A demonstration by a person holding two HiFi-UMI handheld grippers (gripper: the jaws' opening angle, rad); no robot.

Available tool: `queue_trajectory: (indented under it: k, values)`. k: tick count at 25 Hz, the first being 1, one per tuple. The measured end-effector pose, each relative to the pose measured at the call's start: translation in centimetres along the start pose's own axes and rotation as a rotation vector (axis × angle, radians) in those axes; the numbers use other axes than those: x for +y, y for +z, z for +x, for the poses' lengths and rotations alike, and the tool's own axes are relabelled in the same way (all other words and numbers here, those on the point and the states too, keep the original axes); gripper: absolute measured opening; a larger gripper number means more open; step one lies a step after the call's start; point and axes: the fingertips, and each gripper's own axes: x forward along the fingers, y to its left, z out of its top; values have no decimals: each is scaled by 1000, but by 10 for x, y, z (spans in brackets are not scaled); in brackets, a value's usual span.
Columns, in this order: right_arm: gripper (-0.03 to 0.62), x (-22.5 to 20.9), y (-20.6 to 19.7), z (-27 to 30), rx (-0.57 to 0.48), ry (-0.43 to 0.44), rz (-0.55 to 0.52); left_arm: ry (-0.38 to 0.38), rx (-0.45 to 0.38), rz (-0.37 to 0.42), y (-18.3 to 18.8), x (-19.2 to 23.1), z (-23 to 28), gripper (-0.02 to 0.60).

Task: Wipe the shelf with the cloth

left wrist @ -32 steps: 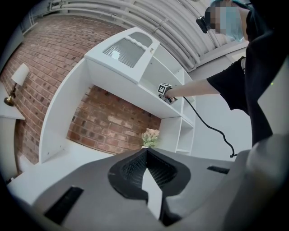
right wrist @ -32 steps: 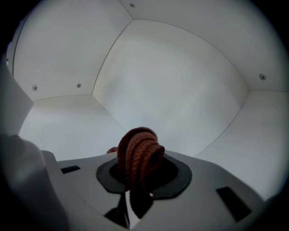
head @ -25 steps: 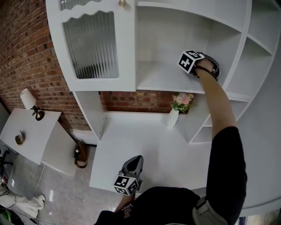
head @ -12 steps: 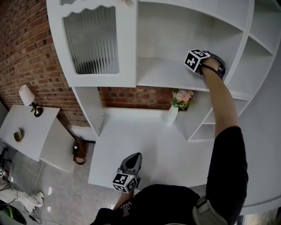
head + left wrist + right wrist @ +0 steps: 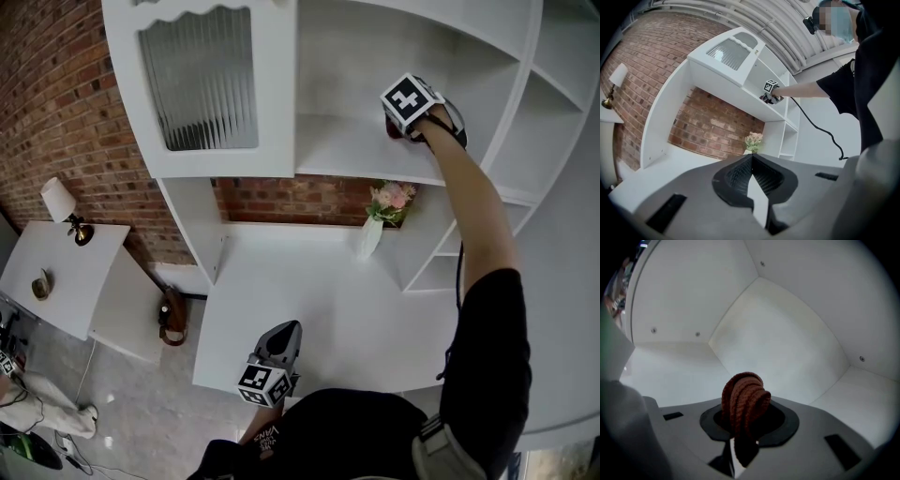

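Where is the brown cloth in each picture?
Head view: the cloth peeks out at upper right, under the right gripper, inside the white shelf.
Left gripper view: too small to make out; it would be by the far gripper, above centre.
Right gripper view: low centre, bunched between the shut jaws.
Shared landmark: the white shelf.

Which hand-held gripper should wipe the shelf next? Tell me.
Right. The right hand-held gripper is inside the shelf, shut on the cloth. The left hand-held gripper hangs low by the desk, shut and empty.
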Motion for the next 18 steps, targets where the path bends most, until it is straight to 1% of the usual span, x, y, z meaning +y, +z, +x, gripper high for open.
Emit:
queue_trajectory:
  k: [3, 5, 7, 9, 11, 14, 16, 18]
  values:
    - [98, 37, 37, -16, -145, 162, 121, 1, 1, 4, 1, 2, -6, 8]
    - [98, 66, 60, -28, -222, 283, 186, 1, 0, 6, 1, 3, -9, 8]
    - [98, 94, 80, -38, -275, 397, 241, 0, 0, 7, 2, 4, -12, 8]
    - [98, 118, 94, -45, -300, 481, 271, 4, -2, 6, 2, 4, -16, 8]
    - [98, 135, 103, -48, -305, 530, 283, 14, -5, 4, 3, 7, -21, 8]
    - [98, 155, 108, -45, -292, 571, 290, 36, -7, -2, 2, 14, -28, 8]
    - [98, 162, 107, -40, -279, 567, 274, 48, -9, -7, -1, 17, -30, 8]
    - [98, 164, 105, -38, -266, 545, 248, 51, -13, -8, -1, 17, -32, 8]
